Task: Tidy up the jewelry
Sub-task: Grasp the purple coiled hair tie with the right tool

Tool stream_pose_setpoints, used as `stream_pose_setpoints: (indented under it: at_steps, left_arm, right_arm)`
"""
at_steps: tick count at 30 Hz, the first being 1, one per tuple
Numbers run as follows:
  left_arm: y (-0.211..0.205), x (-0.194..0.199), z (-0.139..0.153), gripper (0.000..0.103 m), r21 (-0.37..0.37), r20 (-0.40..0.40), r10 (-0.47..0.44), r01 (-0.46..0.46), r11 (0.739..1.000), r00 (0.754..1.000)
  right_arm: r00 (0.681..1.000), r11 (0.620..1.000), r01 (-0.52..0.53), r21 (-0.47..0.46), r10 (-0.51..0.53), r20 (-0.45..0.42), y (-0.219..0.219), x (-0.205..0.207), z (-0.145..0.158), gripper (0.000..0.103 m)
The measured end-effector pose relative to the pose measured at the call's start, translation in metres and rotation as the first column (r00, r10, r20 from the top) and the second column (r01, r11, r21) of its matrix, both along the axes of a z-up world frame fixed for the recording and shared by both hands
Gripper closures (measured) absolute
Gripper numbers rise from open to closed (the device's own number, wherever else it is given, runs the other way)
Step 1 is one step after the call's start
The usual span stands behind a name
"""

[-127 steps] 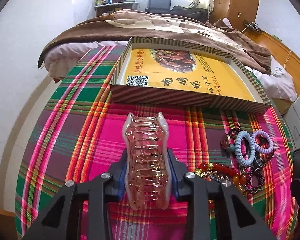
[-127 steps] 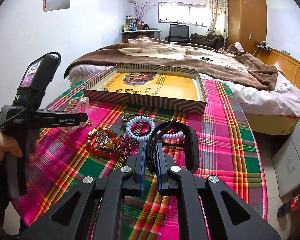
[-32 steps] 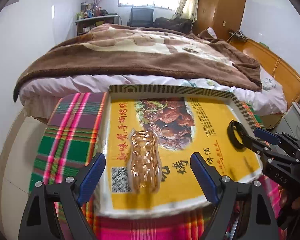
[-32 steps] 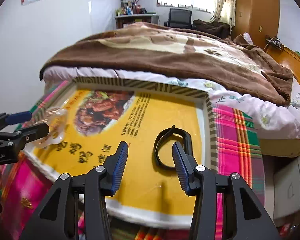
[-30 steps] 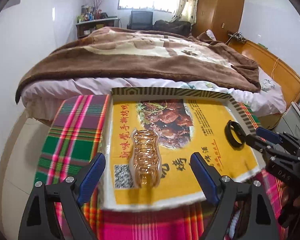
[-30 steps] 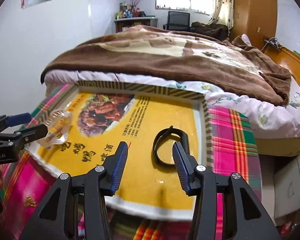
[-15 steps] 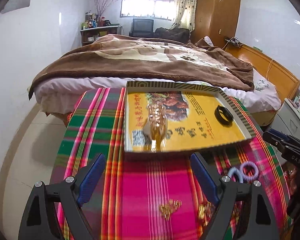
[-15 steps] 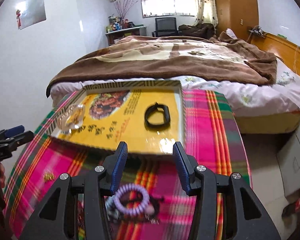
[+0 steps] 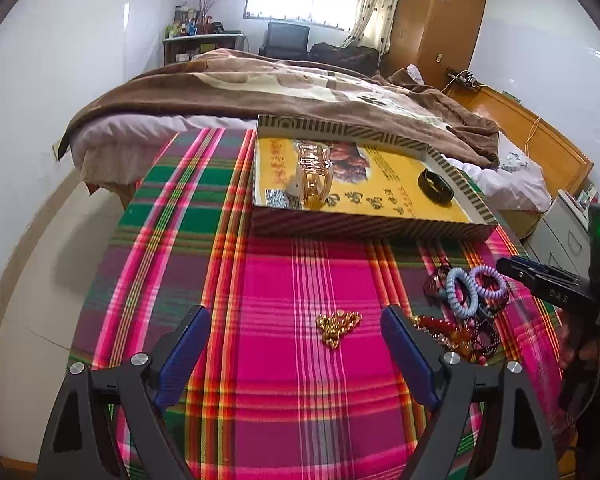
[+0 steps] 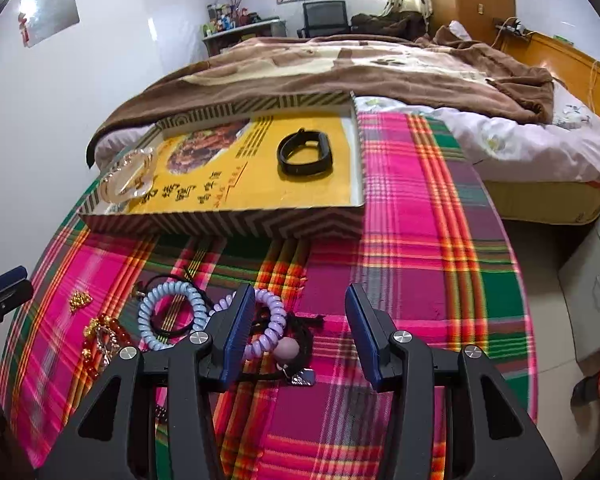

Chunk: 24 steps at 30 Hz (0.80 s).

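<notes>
Plaid table by a bed. Both claws, left (image 9: 296, 346) and right (image 10: 300, 330), now spread and withdrawn; clip (image 9: 314, 178) and band (image 10: 305, 153) left ahead in tray (image 10: 236, 222). Chain (image 9: 337, 325) next.

Clear amber hair clip (image 9: 314, 176) and black band (image 10: 305, 153) lie apart in the yellow-floored box (image 10: 228, 222); coil ties (image 10: 170, 314), red beads (image 9: 446, 330) and gold beads (image 9: 337, 325) sit on the cloth.
</notes>
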<state>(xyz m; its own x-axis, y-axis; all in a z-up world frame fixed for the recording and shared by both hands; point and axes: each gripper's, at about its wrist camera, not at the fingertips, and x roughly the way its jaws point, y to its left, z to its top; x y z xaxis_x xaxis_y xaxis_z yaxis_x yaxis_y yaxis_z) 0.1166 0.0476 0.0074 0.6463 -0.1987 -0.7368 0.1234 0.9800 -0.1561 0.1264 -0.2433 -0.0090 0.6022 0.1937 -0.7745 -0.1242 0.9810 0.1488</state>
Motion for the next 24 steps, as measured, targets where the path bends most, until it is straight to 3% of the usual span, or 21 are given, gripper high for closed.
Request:
stream_pose_setpoints:
  at_steps: [8, 10, 17, 21, 24]
  left_arm:
    - [0.002, 0.002, -0.012, 0.016, -0.006, -0.034, 0.006, -0.006, 1.0, 0.999]
    - [0.003, 0.002, -0.013, 0.016, -0.007, -0.038, 0.009, -0.009, 1.0, 0.999]
    - [0.006, 0.002, -0.017, 0.016, -0.004, -0.049, 0.016, -0.017, 1.0, 0.999]
    - [0.005, 0.003, -0.02, 0.016, -0.005, -0.058, 0.017, -0.017, 1.0, 0.998]
    - [0.004, 0.002, -0.021, 0.016, -0.002, -0.062, 0.011, -0.011, 1.0, 0.998]
  right_arm:
    - [0.997, 0.996, -0.06, -0.073, 0.056, -0.057, 0.017, 0.01, -0.013, 0.056]
    - [0.997, 0.995, -0.057, -0.08, 0.053, -0.055, 0.018, 0.01, -0.013, 0.074]
    - [0.999, 0.997, -0.034, -0.075, 0.032, -0.032, 0.015, 0.005, -0.007, 0.093]
    - [1.0, 0.996, -0.011, -0.087, 0.01, -0.01, 0.01, -0.002, -0.003, 0.093]
    - [0.999, 0.999, 0.044, -0.025, -0.043, 0.03, -0.007, -0.011, 0.008, 0.093]
